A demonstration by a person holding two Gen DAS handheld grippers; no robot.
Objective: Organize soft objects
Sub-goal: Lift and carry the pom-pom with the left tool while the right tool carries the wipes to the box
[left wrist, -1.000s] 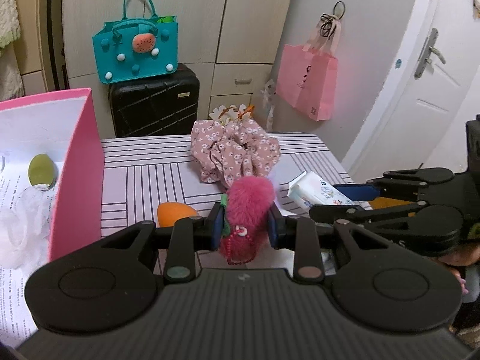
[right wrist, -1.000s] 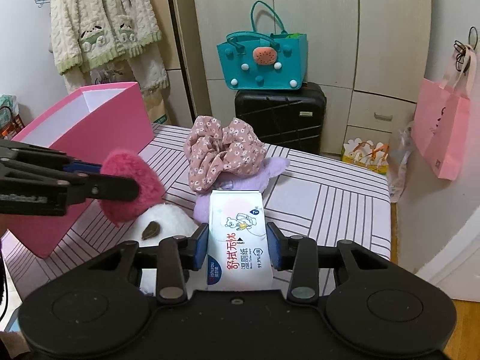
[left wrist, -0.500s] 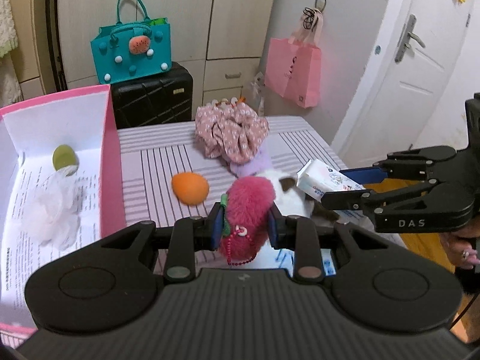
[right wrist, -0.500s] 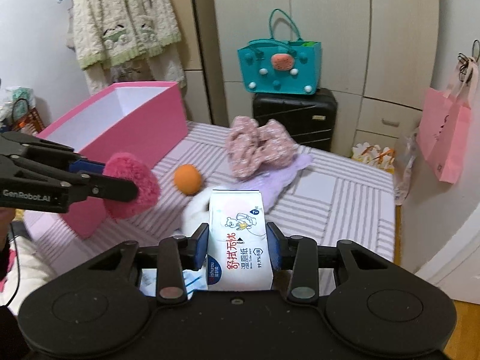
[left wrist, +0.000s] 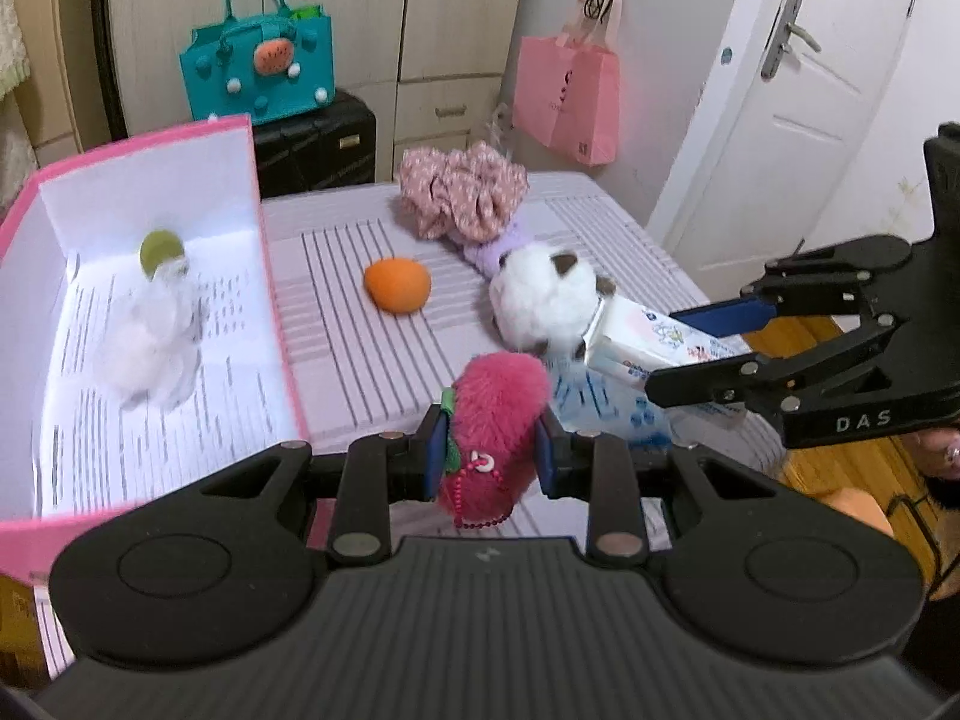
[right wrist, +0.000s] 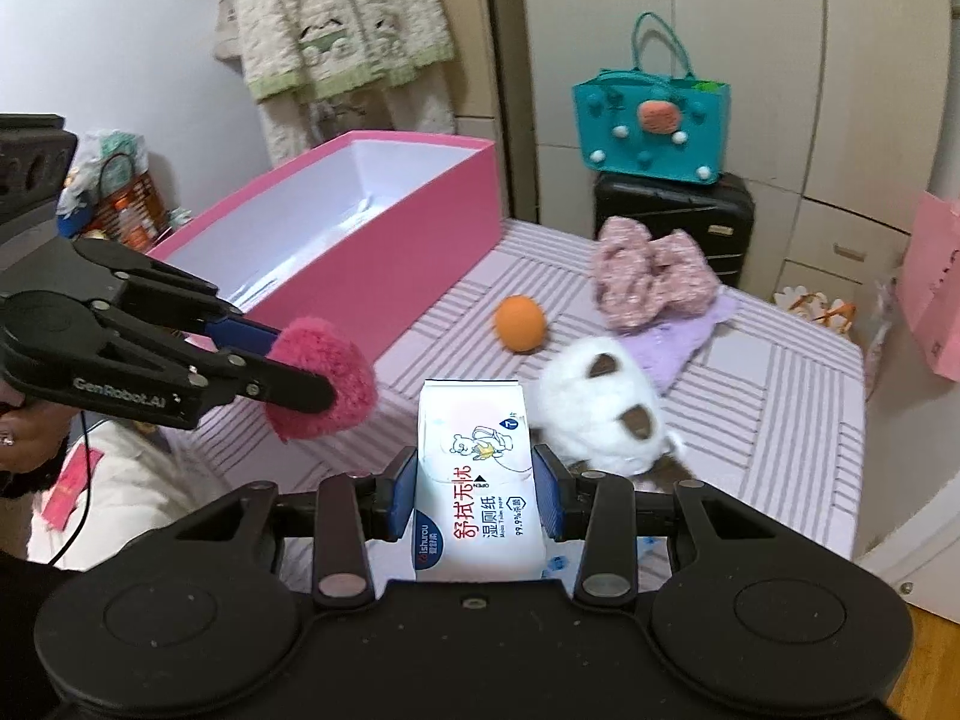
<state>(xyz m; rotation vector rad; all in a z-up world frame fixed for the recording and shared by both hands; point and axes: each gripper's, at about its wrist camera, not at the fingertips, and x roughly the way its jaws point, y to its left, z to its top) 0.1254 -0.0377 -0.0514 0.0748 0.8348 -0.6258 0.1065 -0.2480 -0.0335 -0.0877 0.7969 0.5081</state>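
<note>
1. The pink box is the landmark, open at the table's left end. Two things lie inside on printed paper: one green sponge and one white mesh puff. Probably the collecting place.
2. Right of the box, near its front corner, the left gripper is clamped on one red plush, carried clear of the table, likely bound for the box.
3. Further right on the table lie four loose things: one orange sponge, one floral scrunchie, one purple cloth partly beneath it, and one white plush. None is sorted yet.
4. Farthest right of the box, the right gripper is clamped on one wipes pack, gripped by its sides and held above the table edge.
</note>
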